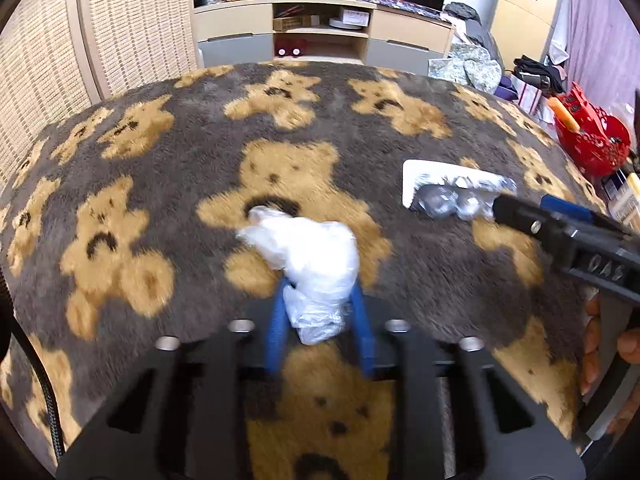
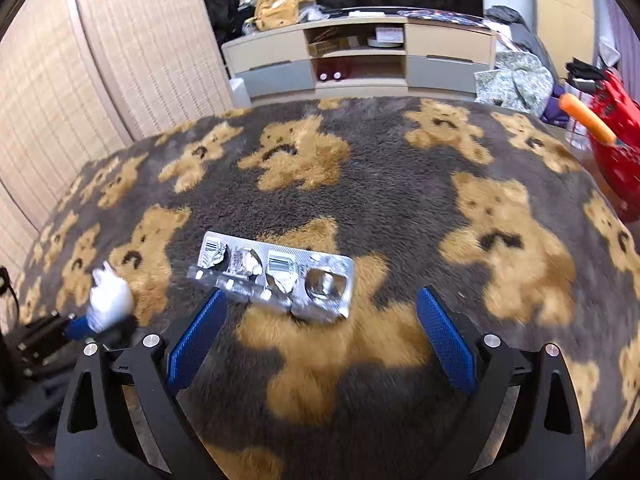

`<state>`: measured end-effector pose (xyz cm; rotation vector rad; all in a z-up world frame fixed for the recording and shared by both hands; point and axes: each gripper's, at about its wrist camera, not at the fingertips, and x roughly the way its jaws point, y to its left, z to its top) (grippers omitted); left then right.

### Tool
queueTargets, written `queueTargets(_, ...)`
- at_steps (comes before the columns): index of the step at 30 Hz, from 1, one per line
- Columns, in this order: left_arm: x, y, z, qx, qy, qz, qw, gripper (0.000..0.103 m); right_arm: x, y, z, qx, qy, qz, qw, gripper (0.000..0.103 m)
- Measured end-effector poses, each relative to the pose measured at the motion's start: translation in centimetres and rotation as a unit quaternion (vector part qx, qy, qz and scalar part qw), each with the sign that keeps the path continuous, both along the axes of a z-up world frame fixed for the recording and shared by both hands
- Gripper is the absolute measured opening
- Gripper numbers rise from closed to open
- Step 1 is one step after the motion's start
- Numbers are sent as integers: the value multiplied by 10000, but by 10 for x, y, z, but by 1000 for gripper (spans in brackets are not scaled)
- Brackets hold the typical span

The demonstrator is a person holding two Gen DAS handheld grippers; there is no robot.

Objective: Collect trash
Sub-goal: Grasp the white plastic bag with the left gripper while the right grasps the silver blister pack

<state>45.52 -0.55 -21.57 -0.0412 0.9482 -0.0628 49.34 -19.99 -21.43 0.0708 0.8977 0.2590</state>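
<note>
My left gripper (image 1: 320, 312) is closed on the wad (image 1: 308, 256) of clear plastic, pinched at its near end so the loose bulk points away, long axis near-to-far over the rug (image 1: 160, 120). My right gripper (image 2: 320, 320) gapes wide, holding nothing, its jaws (set ready, I judge) just short of the blister pack (image 2: 276, 276), which lies flat, long axis left-to-right.

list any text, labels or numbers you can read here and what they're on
"OAS", as it seems to read, raised letters on the black body of the right gripper.
Barcodes on the silver foil blister pack: print too small to read.
Label on the white box on the beige shelf unit: too blurred.
</note>
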Motion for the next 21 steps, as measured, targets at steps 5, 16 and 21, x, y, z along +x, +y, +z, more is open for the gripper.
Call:
queueTargets(5,14,6,0,40,-23,-10,10000,19,13,15,-10,-117,48,217,9997,99)
queueTargets(16,22,8,1,66,-28,-87,9999,19,11,36,-9,86,120,684,9976,77)
queueTargets(21,8,11,3,133,-13,-146,9998,19,0,43,-7,-144,142,674,9975,59)
